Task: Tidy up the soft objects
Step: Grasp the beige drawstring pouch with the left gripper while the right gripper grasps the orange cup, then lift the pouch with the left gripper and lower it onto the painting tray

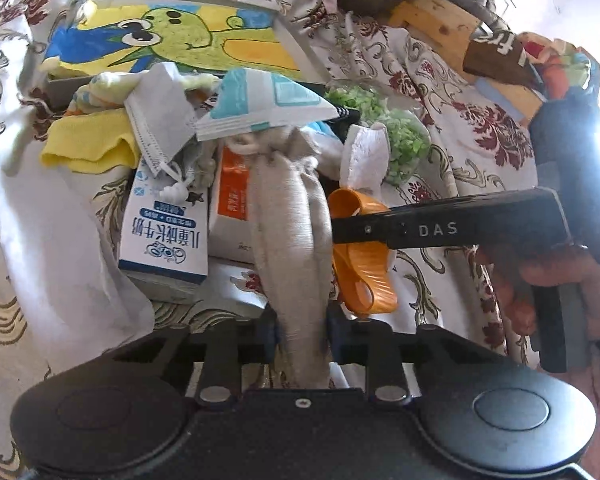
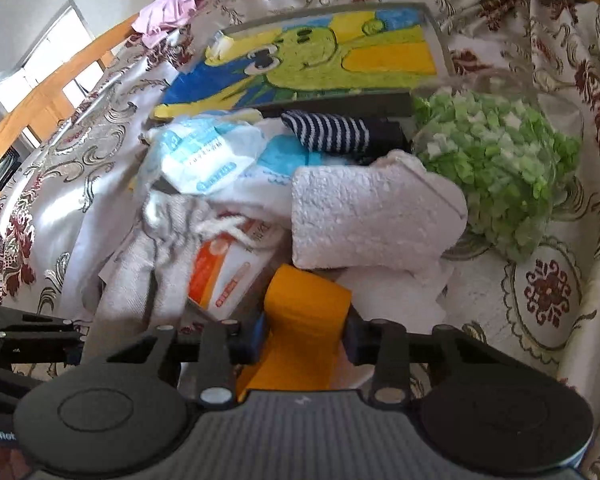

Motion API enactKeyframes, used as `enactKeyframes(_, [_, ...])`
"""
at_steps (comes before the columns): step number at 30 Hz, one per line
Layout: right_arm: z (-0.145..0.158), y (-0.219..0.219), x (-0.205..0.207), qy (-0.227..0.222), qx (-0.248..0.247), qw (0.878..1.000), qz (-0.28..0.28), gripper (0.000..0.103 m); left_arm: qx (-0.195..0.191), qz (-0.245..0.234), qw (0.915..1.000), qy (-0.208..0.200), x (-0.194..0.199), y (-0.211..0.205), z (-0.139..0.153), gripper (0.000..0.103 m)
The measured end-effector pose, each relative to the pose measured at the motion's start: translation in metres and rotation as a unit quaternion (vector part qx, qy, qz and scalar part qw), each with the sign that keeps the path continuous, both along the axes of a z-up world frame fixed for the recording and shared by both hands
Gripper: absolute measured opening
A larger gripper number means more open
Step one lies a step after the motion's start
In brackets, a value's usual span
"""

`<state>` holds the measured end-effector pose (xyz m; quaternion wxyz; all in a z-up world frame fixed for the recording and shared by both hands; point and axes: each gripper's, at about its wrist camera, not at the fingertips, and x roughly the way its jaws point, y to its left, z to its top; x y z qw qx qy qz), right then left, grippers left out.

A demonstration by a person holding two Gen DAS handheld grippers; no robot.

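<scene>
Left gripper is clamped on the grey drawstring pouch, its pads pressed into the cloth at the lower end; the pouch stretches up the pile to its gathered neck and white cord; what is inside it, I cannot tell. Right gripper is squeezing the orange band, a soft looped strip pinched between its pads, lying just in front of the white foam block. Both sit in a heap on the floral cloth; beside the foam, a clear bag bulges with little green and white pieces; behind it all, a framed cartoon picture lies flat.

Left wrist view gives more: a blue-and-white milk carton lying just left of the pouch, an orange-and-white box touching the pouch, a yellow cloth, a folded white mask, a blue-and-white packet on top, and a hand gripping the right tool's black body. Right wrist view alone shows a striped sock clearly, plus a wooden rail at the far left.
</scene>
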<state>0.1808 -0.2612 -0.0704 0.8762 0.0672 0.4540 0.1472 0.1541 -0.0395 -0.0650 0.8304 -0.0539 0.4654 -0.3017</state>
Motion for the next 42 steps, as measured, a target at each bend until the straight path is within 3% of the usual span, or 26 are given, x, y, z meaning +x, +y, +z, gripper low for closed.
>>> enactKeyframes(6, [0.021, 0.008, -0.015, -0.056, -0.026, 0.998, 0.014, 0.04, -0.025, 0.01, 0.9994, -0.022, -0.014, 0.007, 0.016, 0.017])
enactKeyframes(10, [0.038, 0.014, -0.033, -0.11, -0.059, 0.992, 0.021, 0.04, -0.004, 0.011, 0.9979, -0.064, -0.039, 0.005, 0.035, 0.015])
enactKeyframes(14, [0.058, 0.022, -0.058, -0.181, -0.094, 0.979, 0.029, 0.04, 0.026, 0.017, 0.9905, -0.134, -0.072, 0.002, 0.053, 0.013])
enactKeyframes(20, [0.078, 0.035, -0.084, -0.27, -0.122, 0.954, 0.042, 0.04, 0.022, 0.034, 0.981, -0.19, -0.098, 0.0, 0.066, 0.01])
enactKeyframes(27, [0.082, 0.035, -0.087, -0.299, -0.118, 0.946, 0.039, 0.04, 0.042, 0.057, 0.9691, -0.236, -0.102, 0.001, 0.078, 0.007])
enactKeyframes(30, [0.084, 0.032, -0.09, -0.316, -0.113, 0.941, 0.037, 0.04, 0.033, 0.067, 0.964, -0.255, -0.103, 0.004, 0.087, 0.007])
enactKeyframes(35, [0.084, 0.029, -0.088, -0.323, -0.109, 0.94, 0.037, 0.04, 0.043, 0.076, 0.9613, -0.261, -0.099, 0.005, 0.086, 0.007])
enactKeyframes(42, [0.094, 0.028, -0.087, -0.355, -0.097, 0.929, 0.034, 0.04, 0.021, 0.087, 0.9368, -0.338, -0.099, 0.011, 0.12, 0.007])
